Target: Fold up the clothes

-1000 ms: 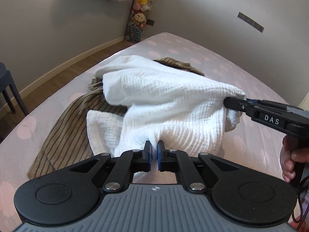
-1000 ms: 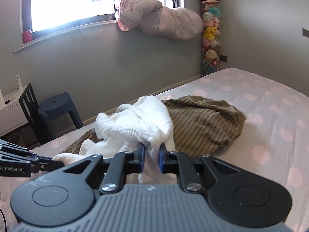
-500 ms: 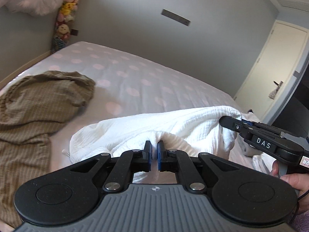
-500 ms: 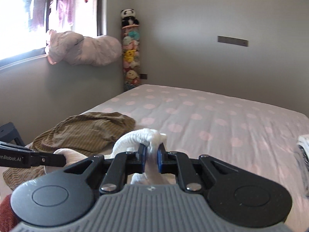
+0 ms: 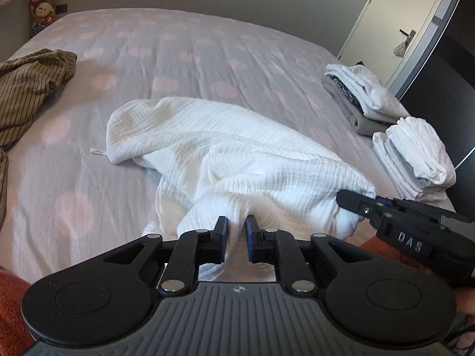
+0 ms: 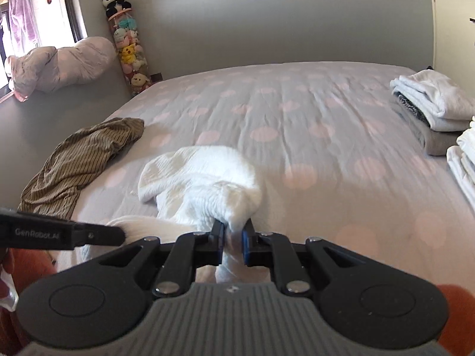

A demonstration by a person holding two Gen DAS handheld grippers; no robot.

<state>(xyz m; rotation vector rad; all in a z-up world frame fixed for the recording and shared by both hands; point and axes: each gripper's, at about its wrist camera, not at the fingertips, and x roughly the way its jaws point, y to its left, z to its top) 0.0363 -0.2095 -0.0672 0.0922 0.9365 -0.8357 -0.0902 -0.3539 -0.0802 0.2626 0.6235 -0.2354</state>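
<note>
**Inspector A:** On the bed, covered by a grey sheet with pink dots, a white crinkled garment is found lying crumpled near the front edge. Its near hem is seen pinched between the blue pads of the left gripper, the jaws being drawn narrow on the cloth.

**Inspector B:** Confirmed from the right wrist view. A bunched fold of the same white garment is held by the right gripper, likewise closed narrowly upon it. The left gripper is noted at the left of that view, touching the garment's near edge.

**Inspector A:** The right gripper is recorded at the right of the left wrist view, its tip against the garment's right corner. A small label is seen just beside the garment's far left end.

**Inspector B:** A brown striped garment is observed unfolded at the left side of the bed, apart from the white one.

**Inspector A:** At the right edge, a folded stack of white and grey clothes is logged, with a second folded white pile just beside it, nearer the front.

**Inspector B:** Stuffed toys are noted in the far corner. Orange-red fabric is seen at the lower corners; what it belongs to cannot be determined.
</note>
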